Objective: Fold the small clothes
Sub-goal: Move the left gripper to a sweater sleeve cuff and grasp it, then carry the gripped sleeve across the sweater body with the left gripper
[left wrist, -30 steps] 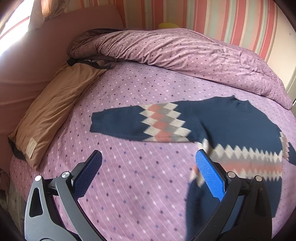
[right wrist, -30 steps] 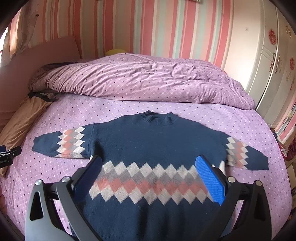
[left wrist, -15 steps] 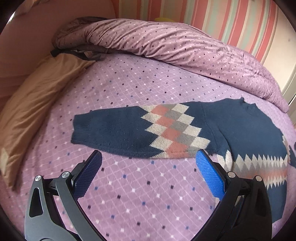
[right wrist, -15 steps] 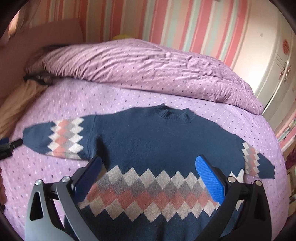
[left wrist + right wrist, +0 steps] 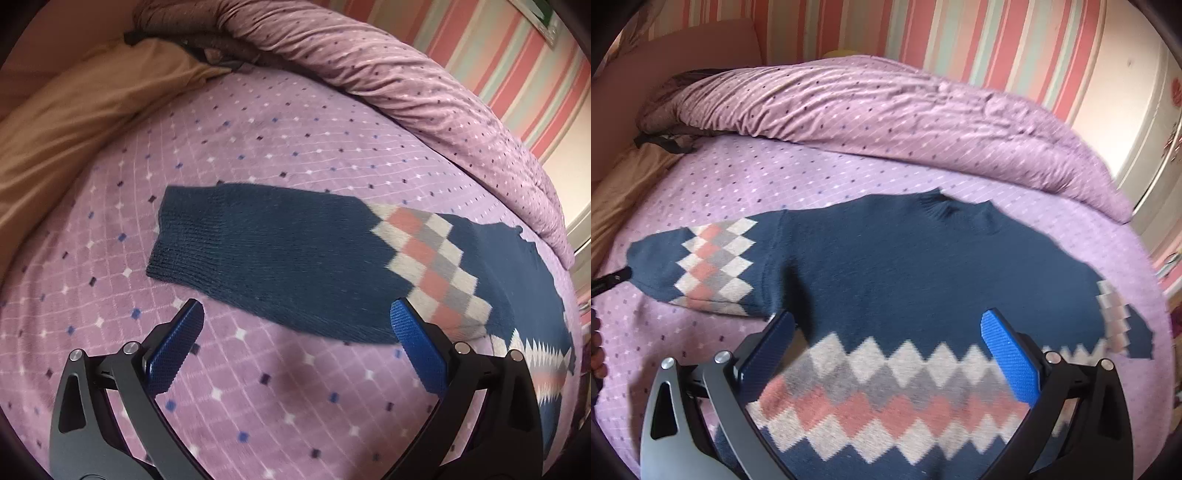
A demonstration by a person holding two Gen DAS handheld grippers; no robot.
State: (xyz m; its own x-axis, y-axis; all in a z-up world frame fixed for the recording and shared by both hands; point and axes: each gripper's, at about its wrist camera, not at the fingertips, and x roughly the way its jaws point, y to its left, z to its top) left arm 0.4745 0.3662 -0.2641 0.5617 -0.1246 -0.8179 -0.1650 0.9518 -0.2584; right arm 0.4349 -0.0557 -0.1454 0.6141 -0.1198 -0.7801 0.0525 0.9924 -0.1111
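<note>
Bed (image 5: 820, 177): covered by a purple sheet with a small diamond print; it fills the ground ahead of and under both claws.

Duvet (image 5: 886, 110): purple, dotted, bunched in a long roll across the far side of the bed, well beyond both claws.

Pillow (image 5: 74, 110): tan, lying ahead and to the left of the left claw, at the bed's edge.

Sweater (image 5: 905, 266): navy knit with bands of pink, grey and cream diamonds, laid flat and face up on the sheet, both sleeves stretched out sideways, collar pointing away toward the duvet. Its chest band lies directly between and below the fingers of the right claw. One sleeve (image 5: 273, 266) lies just ahead of the left claw, cuff toward the left, diamond patch toward the right.

Left claw (image 5: 295, 325): fingers spread wide, blue pads facing each other, holding nothing, poised just short of the sleeve's near edge.

Right claw (image 5: 886, 328): fingers spread wide, empty, poised above the sweater's body.

Hand (image 5: 596, 347): only a sliver shows at the far left edge of the right wrist view.
</note>
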